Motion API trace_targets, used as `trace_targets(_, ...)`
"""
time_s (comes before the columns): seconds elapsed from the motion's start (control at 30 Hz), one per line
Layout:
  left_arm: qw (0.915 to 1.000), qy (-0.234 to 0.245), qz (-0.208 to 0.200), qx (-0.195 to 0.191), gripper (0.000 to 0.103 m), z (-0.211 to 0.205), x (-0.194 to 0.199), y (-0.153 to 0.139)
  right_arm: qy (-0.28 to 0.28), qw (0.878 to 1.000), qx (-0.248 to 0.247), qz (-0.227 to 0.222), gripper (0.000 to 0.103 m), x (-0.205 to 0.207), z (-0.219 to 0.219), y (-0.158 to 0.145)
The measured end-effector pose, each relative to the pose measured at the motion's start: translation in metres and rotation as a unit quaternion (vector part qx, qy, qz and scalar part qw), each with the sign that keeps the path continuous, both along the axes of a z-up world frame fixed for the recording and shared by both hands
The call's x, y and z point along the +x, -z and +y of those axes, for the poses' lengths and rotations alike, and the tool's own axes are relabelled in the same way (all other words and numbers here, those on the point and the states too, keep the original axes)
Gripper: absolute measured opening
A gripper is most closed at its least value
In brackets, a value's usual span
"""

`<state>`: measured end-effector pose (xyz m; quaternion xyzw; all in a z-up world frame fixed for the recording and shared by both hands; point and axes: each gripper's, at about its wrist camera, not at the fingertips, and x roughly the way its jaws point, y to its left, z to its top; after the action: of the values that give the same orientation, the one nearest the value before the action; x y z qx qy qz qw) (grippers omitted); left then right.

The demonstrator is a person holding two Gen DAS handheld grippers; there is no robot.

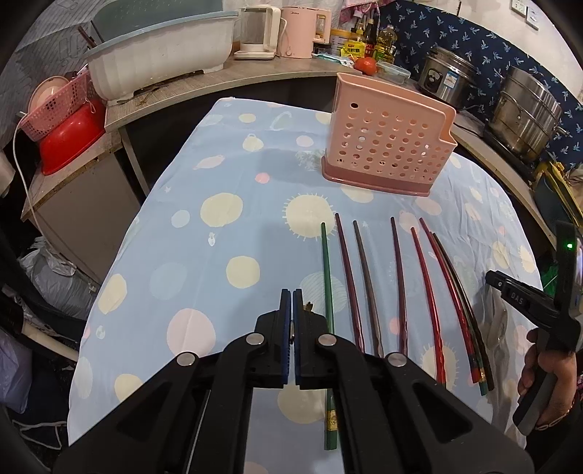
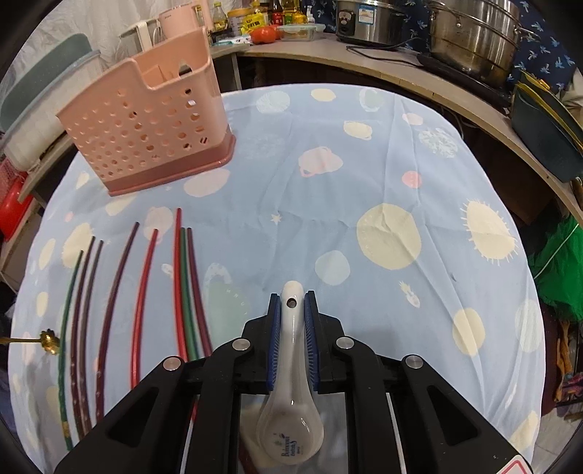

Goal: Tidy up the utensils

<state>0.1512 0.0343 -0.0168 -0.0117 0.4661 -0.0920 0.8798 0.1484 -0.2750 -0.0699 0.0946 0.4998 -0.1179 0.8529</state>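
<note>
A pink perforated utensil holder (image 1: 386, 135) stands on the blue cloth table, also in the right wrist view (image 2: 153, 120). Several chopsticks (image 1: 397, 277) in green, purple and red lie side by side in front of it, and show in the right wrist view (image 2: 142, 291). My left gripper (image 1: 291, 302) is shut on a thin gold-ended utensil, whose gold end (image 2: 49, 341) shows in the right wrist view. My right gripper (image 2: 291, 302) is shut on the handle of a white ceramic spoon (image 2: 291, 412), above the cloth right of the chopsticks.
A curved counter behind the table holds a white tub (image 1: 160, 54), kettles (image 1: 258, 32), bottles, a tomato (image 1: 365, 65) and steel pots (image 1: 524, 113). A red bowl (image 1: 69, 142) and pink basket sit at the far left.
</note>
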Motion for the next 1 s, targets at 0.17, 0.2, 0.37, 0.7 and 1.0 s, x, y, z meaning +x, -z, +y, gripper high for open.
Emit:
trace_targets(0.17, 0.9999, 0.007, -0.008, -0.003, 0.001, -0.003, -0.005, -0.008, -0.005, 1.0, 0.002, -0.03, 0.013, -0.019, 0.01, -0.026)
trace_targets(0.2, 0.9999, 0.007, -0.01, -0.004, 0.001, -0.003, -0.006, -0.01, -0.006, 0.999, 0.003, -0.036, 0.013, -0.022, 0.011, -0.031)
trace_targets(0.37, 0.9996, 0.013, -0.026, -0.007, 0.001, -0.006, -0.01, -0.025, -0.013, 0.998, 0.004, -0.066, 0.012, -0.031, 0.018, -0.058)
trace_targets(0.7, 0.9973, 0.025, -0.069, -0.011, 0.001, -0.015, 0.004, -0.072, -0.035, 0.992, -0.005, -0.119, 0.012, -0.021, 0.025, -0.11)
trace_targets(1.0, 0.9889, 0.057, -0.136, -0.022, 0.001, -0.042, 0.055, -0.153, -0.073, 0.982, 0.003, -0.174, 0.012, 0.028, 0.03, -0.177)
